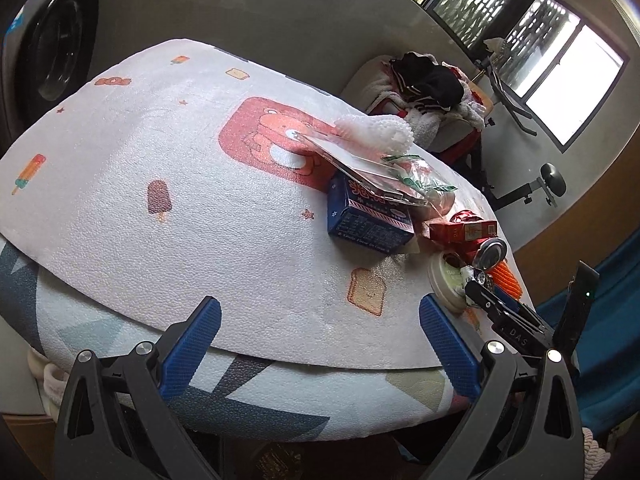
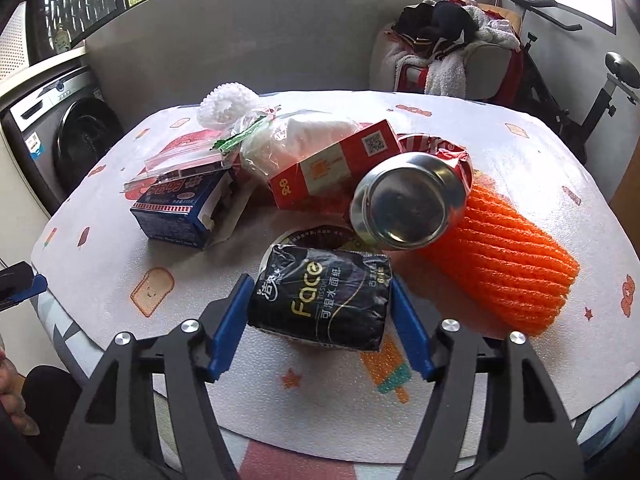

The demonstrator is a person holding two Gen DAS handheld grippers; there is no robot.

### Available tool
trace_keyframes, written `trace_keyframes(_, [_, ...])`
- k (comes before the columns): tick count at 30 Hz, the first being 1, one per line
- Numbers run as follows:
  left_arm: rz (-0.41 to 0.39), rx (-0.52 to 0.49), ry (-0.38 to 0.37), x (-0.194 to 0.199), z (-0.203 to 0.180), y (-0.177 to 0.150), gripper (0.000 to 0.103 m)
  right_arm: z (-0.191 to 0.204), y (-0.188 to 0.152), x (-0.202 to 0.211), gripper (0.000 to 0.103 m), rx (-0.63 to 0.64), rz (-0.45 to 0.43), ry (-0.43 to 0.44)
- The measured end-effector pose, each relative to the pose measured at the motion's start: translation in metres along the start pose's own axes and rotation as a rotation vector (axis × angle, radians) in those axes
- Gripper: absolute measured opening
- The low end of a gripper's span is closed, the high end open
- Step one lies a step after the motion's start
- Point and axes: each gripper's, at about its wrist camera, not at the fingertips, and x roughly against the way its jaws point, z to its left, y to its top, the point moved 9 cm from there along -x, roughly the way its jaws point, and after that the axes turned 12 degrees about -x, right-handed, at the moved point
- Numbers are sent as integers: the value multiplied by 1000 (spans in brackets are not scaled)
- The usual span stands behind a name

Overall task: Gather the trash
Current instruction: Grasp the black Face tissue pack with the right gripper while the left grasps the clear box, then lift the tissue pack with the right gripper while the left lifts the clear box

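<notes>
Right wrist view: right gripper angled down over near edge of white foam-covered table, blue pads flanking black soft tissue pack with gold "Face" lettering. Jaws part-open, closing in on pack; pads at or just off its sides, firm contact not clear. Pack sits on round container, only partly seen. Beyond: silver metal can lying on its side, orange ribbed foam sleeve to right, red cardboard box, blue carton far left, white foam net at far side.

Left wrist view: left gripper tilted down at near table edge, jaws wide apart, nothing between. Trash pile off to right.
</notes>
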Motion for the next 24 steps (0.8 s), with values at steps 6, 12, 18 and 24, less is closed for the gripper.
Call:
trace_keyframes(6, [-21,167,-87,-9,11,32,94,0,-5,21,68,27,-36,14])
trace_keyframes(12, [-39,399,-226,-41,20,80,81,-13,-2,30,68,1,-56,9])
trace_keyframes(18, [-24,448,-259,-89,24,120,81,-31,-2,35,68,-33,-59,3])
trace_keyframes(24, [20,494,-228,-133,32,133,72,-44,-2,38,68,-53,-64,0])
